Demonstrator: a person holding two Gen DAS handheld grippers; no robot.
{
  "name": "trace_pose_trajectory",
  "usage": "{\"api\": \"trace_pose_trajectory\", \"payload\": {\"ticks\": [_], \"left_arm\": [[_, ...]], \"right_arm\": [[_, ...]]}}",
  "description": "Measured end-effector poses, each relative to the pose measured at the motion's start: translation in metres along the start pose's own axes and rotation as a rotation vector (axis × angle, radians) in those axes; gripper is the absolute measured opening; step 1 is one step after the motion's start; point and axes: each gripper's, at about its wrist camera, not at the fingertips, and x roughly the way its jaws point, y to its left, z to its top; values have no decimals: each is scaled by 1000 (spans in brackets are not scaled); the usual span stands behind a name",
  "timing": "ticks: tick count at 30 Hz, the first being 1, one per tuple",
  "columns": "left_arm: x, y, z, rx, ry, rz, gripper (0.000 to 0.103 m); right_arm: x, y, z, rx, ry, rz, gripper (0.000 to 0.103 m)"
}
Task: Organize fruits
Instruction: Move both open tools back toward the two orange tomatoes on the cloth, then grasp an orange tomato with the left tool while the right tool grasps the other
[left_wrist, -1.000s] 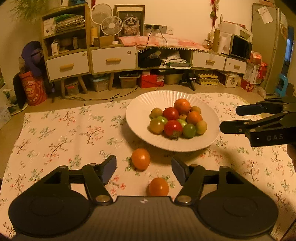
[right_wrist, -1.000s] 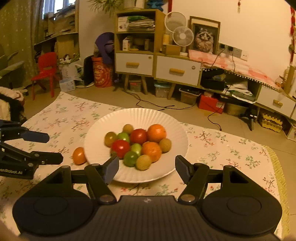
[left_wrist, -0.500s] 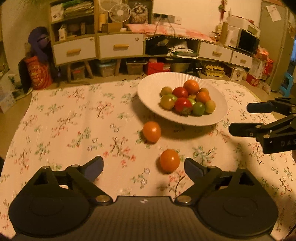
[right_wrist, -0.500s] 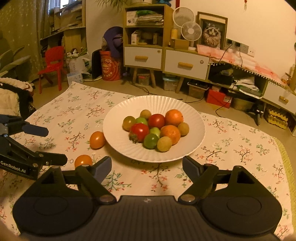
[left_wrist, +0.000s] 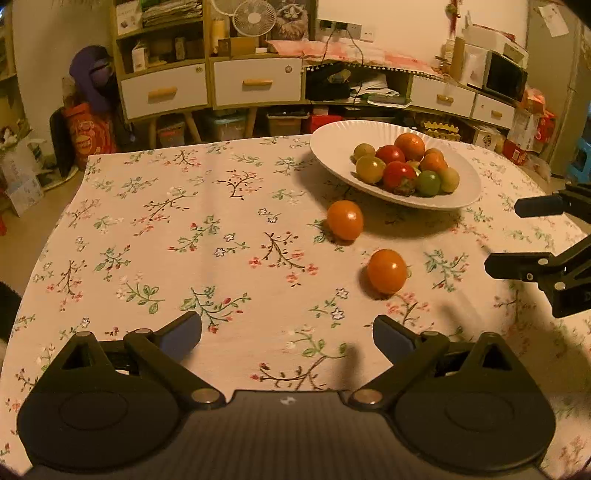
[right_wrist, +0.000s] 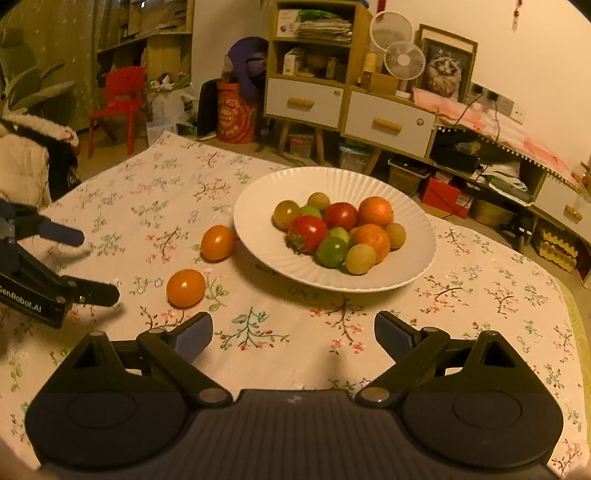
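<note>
Both grippers have drawn back from the plate since a second ago, and their jaws have just been opening, with nothing between them. From the left wrist view, the left gripper (left_wrist: 287, 338) now stands wide over bare floral tablecloth (left_wrist: 166, 236), its blue pads (left_wrist: 181, 334) well apart. The right gripper (right_wrist: 293, 334) is spread wide too, empty, over the cloth in front of the white ribbed plate (right_wrist: 266, 251).

That plate holds a heap of small fruits: 2 red tomatoes (right_wrist: 310, 232), 2 oranges (right_wrist: 375, 211), green ones (right_wrist: 332, 252) and several yellowish-brown ones (right_wrist: 358, 258). 2 orange tomatoes lie loose on the cloth outside the plate. The farther orange tomato (right_wrist: 218, 242) sits just beside the plate's rim; the nearer orange tomato (right_wrist: 185, 288) lies apart from it, closer to the grippers. From the left wrist view both loose fruits (left_wrist: 386, 270) lie ahead and to the right, between the 2 grippers.

Behind the table stands a wooden cabinet with white drawers (left_wrist: 164, 94).
</note>
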Motion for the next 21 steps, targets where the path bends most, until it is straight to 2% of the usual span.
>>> {"api": "trace_pose_trajectory", "payload": {"ticks": [3, 7, 15, 18, 21], "left_arm": [[11, 0, -3, 10, 7, 8, 96], [20, -4, -1, -5, 13, -20, 96], [28, -30, 3, 25, -21, -63, 95], [30, -37, 6, 33, -42, -83, 85], [31, -42, 10, 37, -54, -106, 70]], "right_arm": [[4, 5, -2, -20, 9, 10, 94], [5, 10, -5, -41, 16, 12, 95], [8, 5, -7, -41, 32, 0, 95], [9, 3, -7, -39, 35, -1, 95], [11, 2, -6, -38, 38, -4, 95]]}}
